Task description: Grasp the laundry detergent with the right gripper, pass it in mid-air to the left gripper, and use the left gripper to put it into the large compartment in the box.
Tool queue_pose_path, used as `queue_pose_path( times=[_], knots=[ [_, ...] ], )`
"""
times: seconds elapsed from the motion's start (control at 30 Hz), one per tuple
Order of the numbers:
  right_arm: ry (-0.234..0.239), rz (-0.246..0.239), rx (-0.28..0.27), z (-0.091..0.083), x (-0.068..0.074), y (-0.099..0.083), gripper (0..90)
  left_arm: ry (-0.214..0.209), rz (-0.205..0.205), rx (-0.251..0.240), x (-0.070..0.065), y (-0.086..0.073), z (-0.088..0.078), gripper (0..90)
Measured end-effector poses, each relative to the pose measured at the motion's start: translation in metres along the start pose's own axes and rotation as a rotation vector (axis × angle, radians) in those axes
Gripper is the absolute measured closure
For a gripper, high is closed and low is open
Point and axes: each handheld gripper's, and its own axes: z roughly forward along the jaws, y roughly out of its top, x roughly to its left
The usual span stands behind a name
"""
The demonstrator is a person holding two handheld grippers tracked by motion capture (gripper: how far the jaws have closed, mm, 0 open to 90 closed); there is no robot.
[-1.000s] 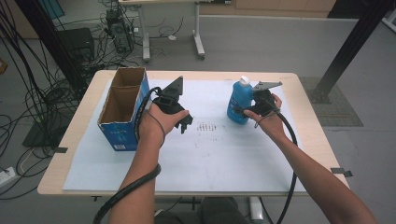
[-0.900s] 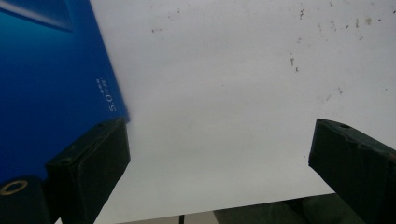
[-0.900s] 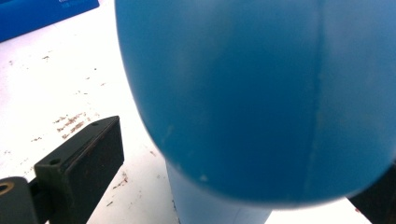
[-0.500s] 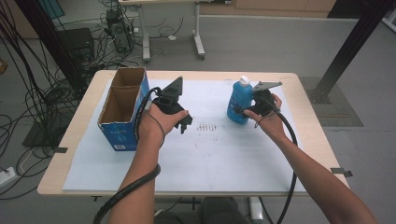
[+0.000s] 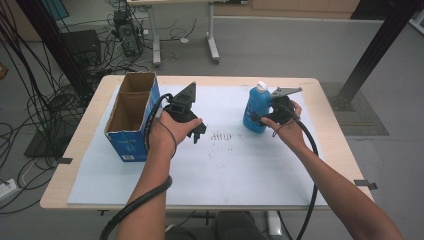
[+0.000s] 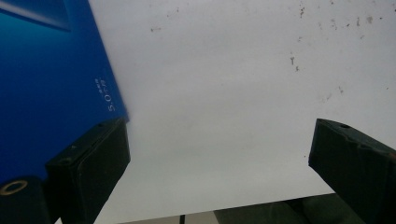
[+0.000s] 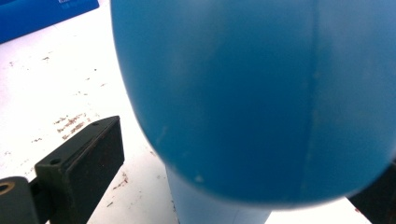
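Two hand-held grippers work at a bench: the right one is at a blue bottle, the left one waits beside an open box.

Nearest, the person's forearms enter from six o'clock over the white sheet covering the wooden bench (image 5: 85, 150). At about ten o'clock of the sheet's middle, the left gripper (image 5: 199, 131) hangs just beside the blue open-topped cardboard box (image 5: 131, 131), its fingers (image 6: 88, 168) wide apart and empty. At about two o'clock, the right gripper (image 5: 256, 118) has its fingers (image 7: 79, 163) spread either side of the upright blue plastic bottle with a white cap (image 5: 256, 107); they look apart, not yet pressed on it. The bottle stands on the bench, well apart from the box. Judging by this, the grasp is only beginning; closing, lifting and any move toward the box remain.
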Motion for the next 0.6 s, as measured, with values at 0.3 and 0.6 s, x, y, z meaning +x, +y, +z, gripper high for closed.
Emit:
queue_pose_path(
  times=[0.3,0.6],
  knots=[
    [-0.003,0.001,-0.001,0.0005,0.0003,0.0,2.4,0.004,0.005,0.005,-0.0002,-0.0001,0.0009,5.8],
    [-0.004,0.0,-0.001,0.0007,0.0004,0.0,2.4,0.004,0.003,0.003,0.0003,-0.0002,0.0002,5.8]
  ],
)
